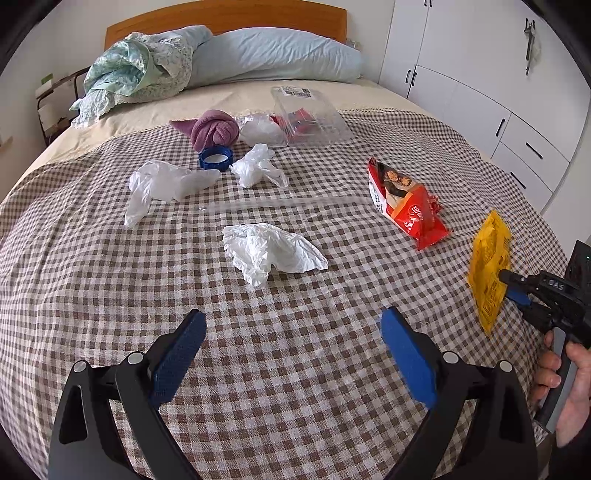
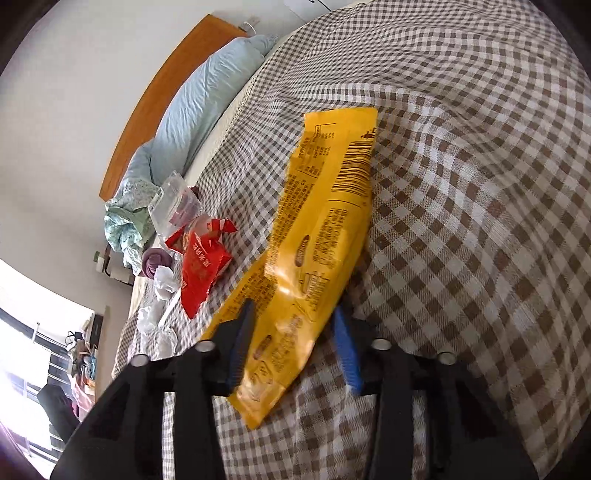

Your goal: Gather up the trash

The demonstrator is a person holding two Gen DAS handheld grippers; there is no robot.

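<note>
1. Checked brown-white cover [image 1: 295, 369] spreads over most of the bed; plain cream sheet [image 1: 221, 99] shows past its far edge, w/ pillow [image 1: 273, 55] & wood headboard [image 1: 229, 18] behind.
2. Left hand-held gripper [image 1: 293, 332]: jaws wide, nothing between; blue pads hang over bare cover near the bed's near edge.
3. Right hand-held gripper [image 2: 295, 332]: narrow, clamped on yellow wrapper [image 2: 314, 240]. In left view the wrapper [image 1: 489, 269] stands on edge, lifted off the cover, close to the bed's right edge; a hand [image 1: 565, 384] grips the handle below.
4. Trash on the bed: white tissue [image 1: 271, 251] at mid, nearest the left hand-held gripper; red snack bag [image 1: 406, 206] to its right, near the yellow wrapper but apart.
5. Farther back, a cluster: two crumpled white plastic bags [image 1: 162, 184] [image 1: 258, 166], blue cap [image 1: 216, 157] between them, purple cloth knot [image 1: 216, 129], clear clamshell box [image 1: 310, 118] w/ red scraps inside.
6. Open room: wide clear strip of cover between left jaws & tissue; also a free patch btw tissue & red bag.
7. Right side: white wardrobe [image 1: 480, 74] stands just beyond the bed edge, so room there is tight.
</note>
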